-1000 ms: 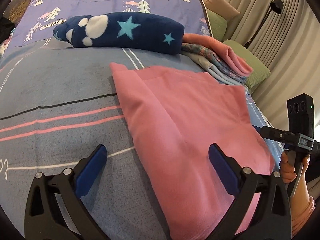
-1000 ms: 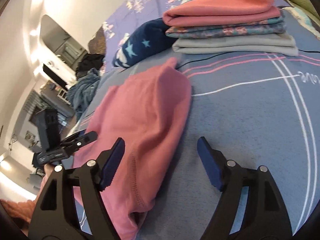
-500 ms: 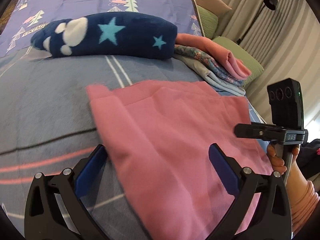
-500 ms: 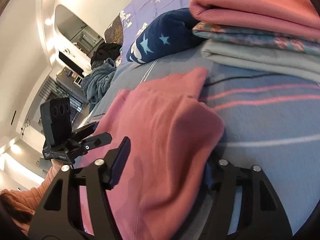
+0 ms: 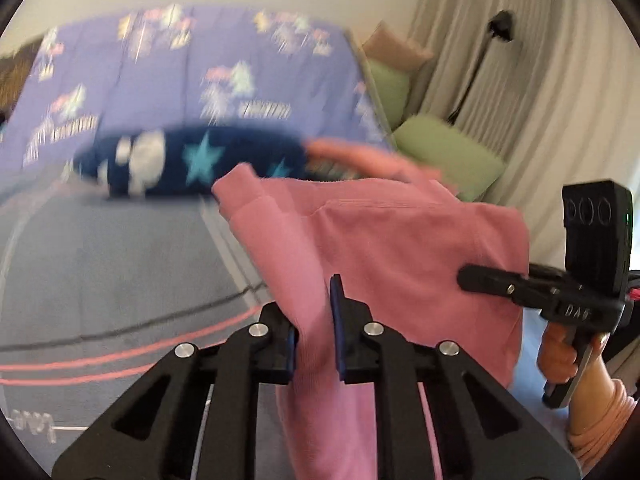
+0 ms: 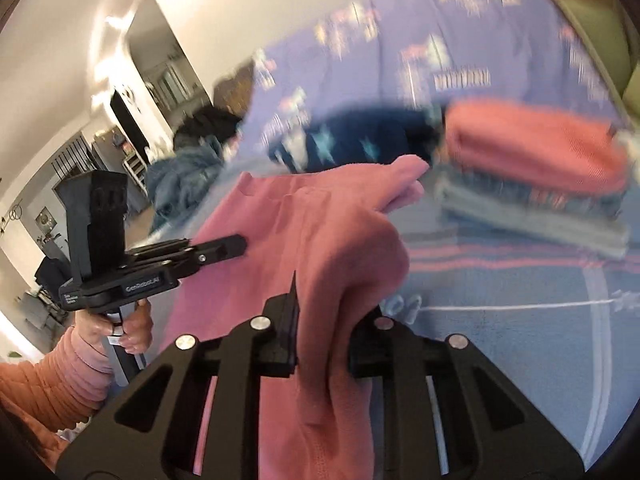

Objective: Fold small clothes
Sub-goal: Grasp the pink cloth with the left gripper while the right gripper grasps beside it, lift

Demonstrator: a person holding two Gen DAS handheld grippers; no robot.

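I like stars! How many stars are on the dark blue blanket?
3 that show on the dark blue blanket: a big one mid-blanket, a smaller one beside the pink garment, another below. Blur and pink cloth may hide more.

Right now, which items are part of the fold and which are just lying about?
In play: pink garment, pinched by left gripper and right gripper.
Idle: folded stack, navy star blanket, green cushions, floor lamp.

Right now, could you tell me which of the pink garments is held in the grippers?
The unfolded pink garment in front; left gripper and right gripper both pinch it. The coral one lies folded atop the stack behind.
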